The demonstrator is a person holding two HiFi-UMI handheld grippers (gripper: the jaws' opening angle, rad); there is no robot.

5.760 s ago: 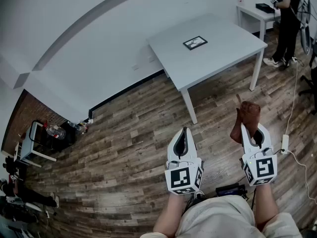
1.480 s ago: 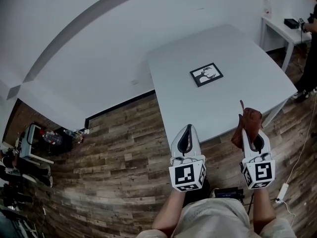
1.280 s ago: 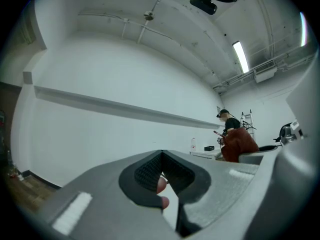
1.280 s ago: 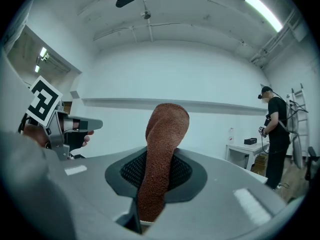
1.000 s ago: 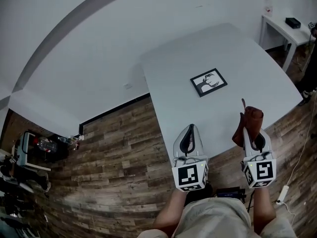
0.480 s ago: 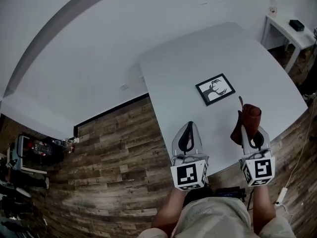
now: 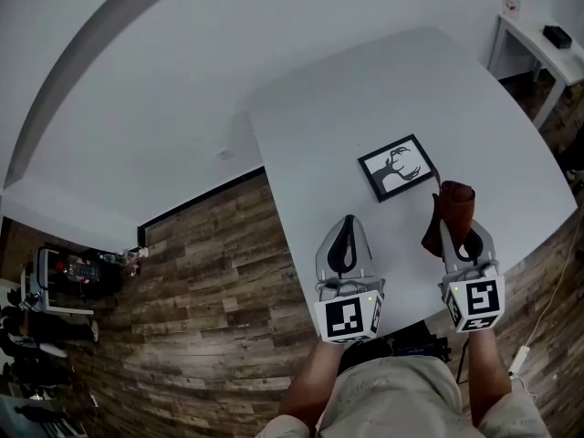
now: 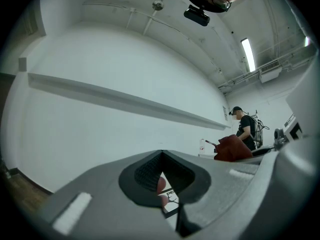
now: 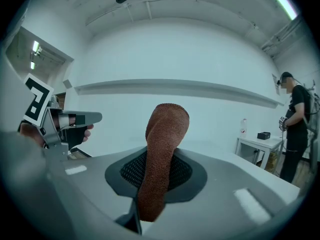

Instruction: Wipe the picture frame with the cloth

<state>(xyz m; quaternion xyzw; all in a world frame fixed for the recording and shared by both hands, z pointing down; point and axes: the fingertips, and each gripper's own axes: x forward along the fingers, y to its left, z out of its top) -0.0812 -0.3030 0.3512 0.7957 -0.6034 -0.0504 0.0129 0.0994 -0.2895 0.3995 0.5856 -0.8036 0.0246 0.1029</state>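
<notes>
Picture frame (image 7: 399, 167): laid flat on the white worktop (image 7: 365, 89), just ahead of both grippers; nothing is touching it.
Cloth (image 7: 449, 210): brown, standing up out of the right gripper (image 7: 459, 234), whose fingers are clamped on it; held near the frame's near right corner, no contact seen.
Left gripper (image 7: 345, 224): fingers brought together, nothing held; the frame is seen past the tips.
Progress: the cloth is in hand; wiping is judged not yet begun.
Remaining: the cloth is to be lowered onto the frame and passed over its whole face.
</notes>
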